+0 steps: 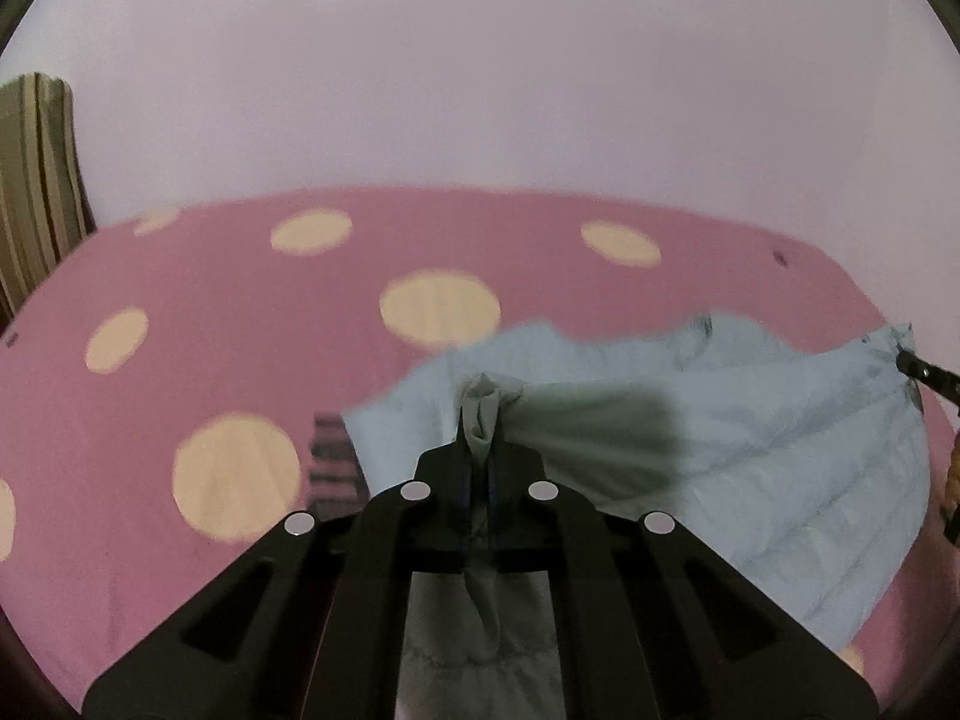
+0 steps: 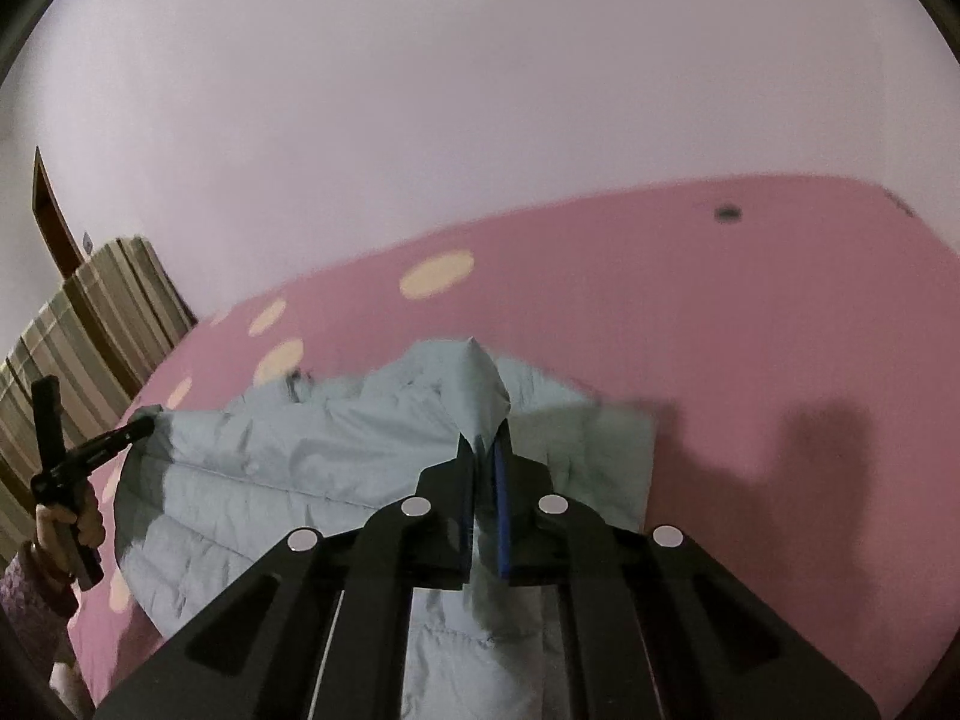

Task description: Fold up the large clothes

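Mid-fold, I'd say: left gripper (image 1: 478, 420) and right gripper (image 2: 485, 450) both pinch the jacket (image 1: 750, 420) at frame centre, over the bed (image 1: 210, 300). Next, carry both edges across evenly.

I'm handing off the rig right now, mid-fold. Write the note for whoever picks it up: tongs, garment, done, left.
Left tongs: shut on a bunched pinch of the pale blue quilted jacket.
Right tongs: shut on another pinch of the same jacket, raised into a peak.
Jacket: stretched between both tongs over the pink polka-dot bedspread; part of it lies on the bed, the gripped edges are lifted.
Done: both grips are taken. No finished fold shows.
Left: carry the held edges over onto the rest of the jacket, lay them flat, release, then probably fold again. The frames are motion-blurred, so check the grips first.
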A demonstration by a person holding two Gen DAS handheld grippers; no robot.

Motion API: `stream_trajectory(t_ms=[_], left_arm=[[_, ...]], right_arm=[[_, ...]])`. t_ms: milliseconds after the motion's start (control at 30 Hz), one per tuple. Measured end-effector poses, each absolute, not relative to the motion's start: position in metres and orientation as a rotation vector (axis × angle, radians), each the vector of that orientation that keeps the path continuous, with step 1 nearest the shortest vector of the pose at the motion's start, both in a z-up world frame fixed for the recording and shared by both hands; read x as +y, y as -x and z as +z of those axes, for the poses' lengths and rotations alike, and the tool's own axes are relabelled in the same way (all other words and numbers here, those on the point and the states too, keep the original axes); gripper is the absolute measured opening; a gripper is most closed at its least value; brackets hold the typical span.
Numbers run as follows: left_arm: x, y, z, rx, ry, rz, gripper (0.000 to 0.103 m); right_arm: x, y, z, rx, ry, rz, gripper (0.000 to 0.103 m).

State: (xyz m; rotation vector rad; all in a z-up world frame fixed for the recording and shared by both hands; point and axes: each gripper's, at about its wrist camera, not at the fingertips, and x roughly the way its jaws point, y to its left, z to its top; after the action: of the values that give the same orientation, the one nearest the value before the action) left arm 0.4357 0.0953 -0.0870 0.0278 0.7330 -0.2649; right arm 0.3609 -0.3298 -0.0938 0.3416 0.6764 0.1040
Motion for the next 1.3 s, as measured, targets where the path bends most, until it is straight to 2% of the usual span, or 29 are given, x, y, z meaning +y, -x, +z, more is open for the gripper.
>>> stream_trajectory(t_ms=[233, 567, 733, 833, 900, 967, 1033, 1067, 1100, 1300], left_arm=[[0.073, -0.501, -0.081, 0.731, -0.061, -0.139, 0.003], [0.049, -0.551, -0.176, 0.882, -0.169, -0.04, 0.003], [0.04, -0.554, -0.2, 0.896, -0.218, -0.014, 0.005], [0.041, -0.551, -0.192, 0.889, -0.238, 0.012, 0.018], [0.047, -0.542, -0.178, 0.877, -0.215, 0.029, 0.042], [0.056, -0.527, -0.157, 0.834, -0.152, 0.032, 0.045], [0.057, -0.511, -0.138, 0.793, -0.096, 0.018, 0.049], [0.054, -0.503, -0.131, 0.774, -0.069, -0.004, 0.054], [0.047, -0.494, -0.125, 0.757, -0.041, -0.033, 0.059], [-0.003, -0.49, -0.145, 0.801, -0.061, -0.106, 0.06]], right_arm=[[-0.326, -0.424, -0.093, 0.697, -0.314, 0.036, 0.005], [-0.329, -0.487, -0.188, 0.919, -0.3, -0.095, 0.005], [-0.33, -0.491, -0.201, 0.922, -0.297, -0.108, 0.005], [-0.331, -0.492, -0.198, 0.93, -0.297, -0.105, 0.007], [-0.329, -0.488, -0.186, 0.942, -0.289, -0.124, 0.007], [-0.32, -0.474, -0.166, 0.896, -0.272, -0.139, 0.008], [-0.302, -0.462, -0.144, 0.84, -0.271, -0.115, 0.027], [-0.296, -0.459, -0.137, 0.821, -0.278, -0.099, 0.047], [-0.286, -0.457, -0.131, 0.8, -0.283, -0.078, 0.058], [-0.228, -0.478, -0.138, 0.815, -0.215, -0.008, 0.058]])
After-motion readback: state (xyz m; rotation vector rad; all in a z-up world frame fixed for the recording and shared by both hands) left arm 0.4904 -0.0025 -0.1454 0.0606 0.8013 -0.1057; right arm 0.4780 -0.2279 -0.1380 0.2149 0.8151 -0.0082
